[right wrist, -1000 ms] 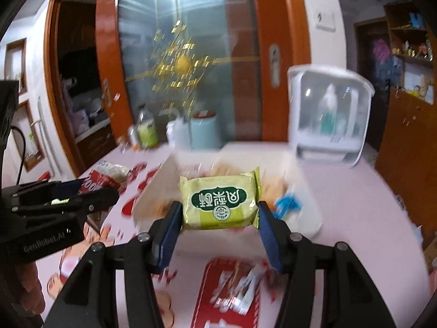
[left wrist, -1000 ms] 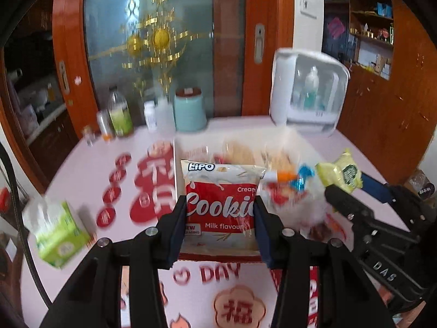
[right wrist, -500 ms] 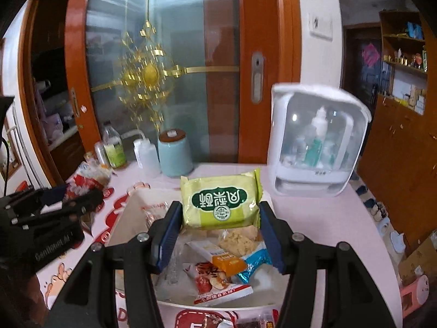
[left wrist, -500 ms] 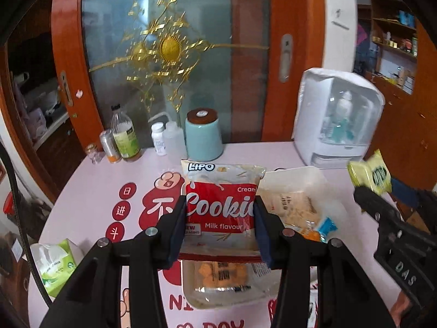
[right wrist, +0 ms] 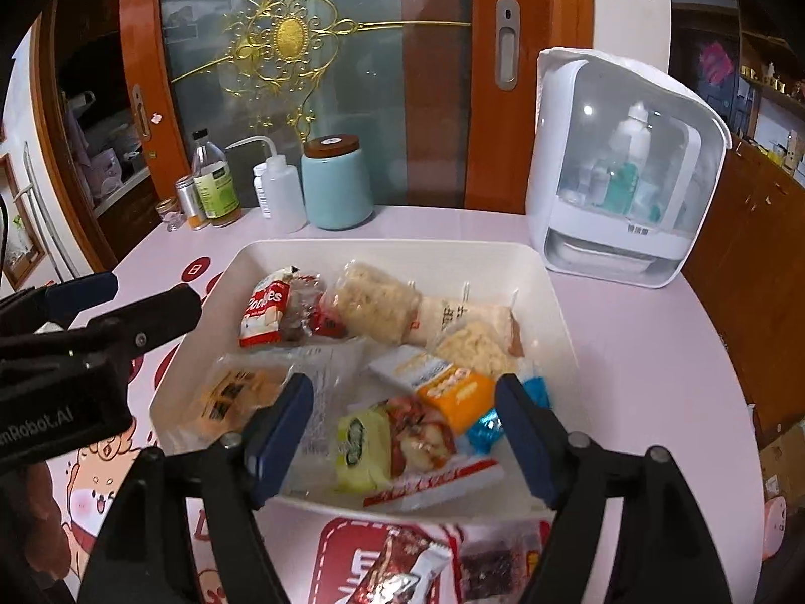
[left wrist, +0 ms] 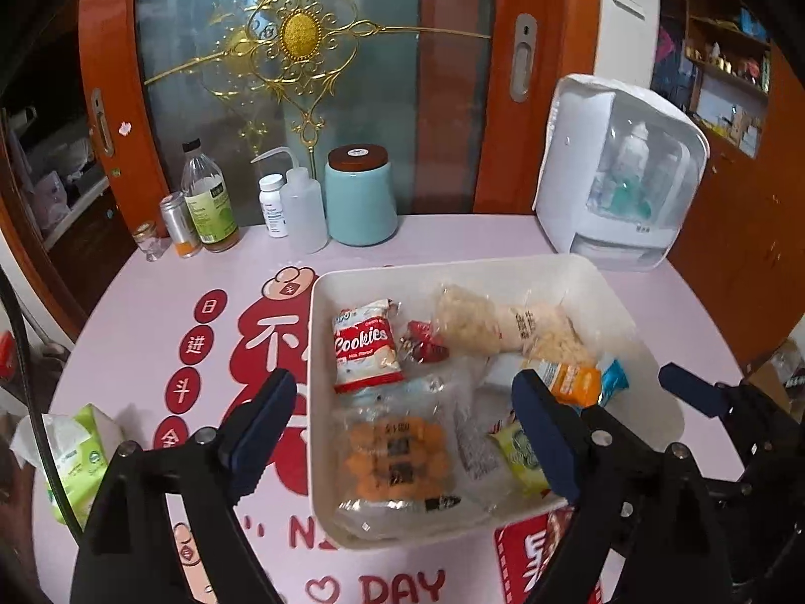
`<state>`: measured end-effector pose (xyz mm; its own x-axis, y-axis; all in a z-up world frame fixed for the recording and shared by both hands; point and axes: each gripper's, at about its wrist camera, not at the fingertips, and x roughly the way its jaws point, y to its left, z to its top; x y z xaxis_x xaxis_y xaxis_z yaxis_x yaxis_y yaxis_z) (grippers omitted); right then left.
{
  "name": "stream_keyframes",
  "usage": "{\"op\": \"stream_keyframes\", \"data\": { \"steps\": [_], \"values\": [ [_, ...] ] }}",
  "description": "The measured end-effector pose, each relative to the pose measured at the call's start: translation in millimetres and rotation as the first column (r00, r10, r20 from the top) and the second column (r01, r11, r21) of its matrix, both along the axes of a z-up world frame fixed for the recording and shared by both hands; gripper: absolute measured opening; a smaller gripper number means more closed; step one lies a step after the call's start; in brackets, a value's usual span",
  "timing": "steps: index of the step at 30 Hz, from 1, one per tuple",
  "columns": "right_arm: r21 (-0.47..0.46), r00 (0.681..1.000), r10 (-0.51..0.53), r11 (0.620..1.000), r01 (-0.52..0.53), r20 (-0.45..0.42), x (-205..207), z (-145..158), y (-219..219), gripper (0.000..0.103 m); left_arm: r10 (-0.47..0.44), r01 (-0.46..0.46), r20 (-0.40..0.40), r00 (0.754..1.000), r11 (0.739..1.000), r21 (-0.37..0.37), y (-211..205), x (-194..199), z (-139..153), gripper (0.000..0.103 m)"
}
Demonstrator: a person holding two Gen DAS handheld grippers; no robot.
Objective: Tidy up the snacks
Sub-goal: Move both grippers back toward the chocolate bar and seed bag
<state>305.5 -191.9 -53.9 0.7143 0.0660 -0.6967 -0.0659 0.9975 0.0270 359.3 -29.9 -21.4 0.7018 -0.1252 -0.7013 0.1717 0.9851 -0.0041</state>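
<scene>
In the tray: one cookie pack, one green pack.

Looks like home dining room: ornate glass sliding door, pink printed bench, cluttered wooden shelves.

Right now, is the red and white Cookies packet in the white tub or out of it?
In. The red and white Cookies packet lies inside the white plastic tub, near its back left corner, among other snacks.
</scene>
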Motion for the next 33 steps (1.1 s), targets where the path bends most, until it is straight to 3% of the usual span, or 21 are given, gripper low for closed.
{"op": "stream_keyframes", "data": {
  "steps": [7, 14, 23, 33],
  "values": [
    [0.034, 0.999, 0.03, 0.999, -0.031, 0.045, -47, 7, 10, 0.075, -0.068, 0.067, 0.02, 0.997, 0.997, 0.043, -1, -54, 5, 0.087],
    [0.038, 0.996, 0.011, 0.999, -0.015, 0.086, -92, 21, 14, 0.075, -0.105, 0.107, 0.026, 0.994, 0.993, -0.056, 12, -104, 16, 0.091],
    [0.013, 0.993, -0.008, 1.0, 0.007, 0.121, -139, 33, 6, 0.075, -0.123, 0.128, 0.065, 0.99, 0.989, -0.07, 22, -154, 29, 0.091],
    [-0.011, 0.989, -0.091, 0.996, 0.093, 0.113, -169, 36, -37, 0.075, -0.174, 0.183, 0.107, 0.979, 0.981, -0.071, 17, -191, 33, 0.091]
  ]
}}
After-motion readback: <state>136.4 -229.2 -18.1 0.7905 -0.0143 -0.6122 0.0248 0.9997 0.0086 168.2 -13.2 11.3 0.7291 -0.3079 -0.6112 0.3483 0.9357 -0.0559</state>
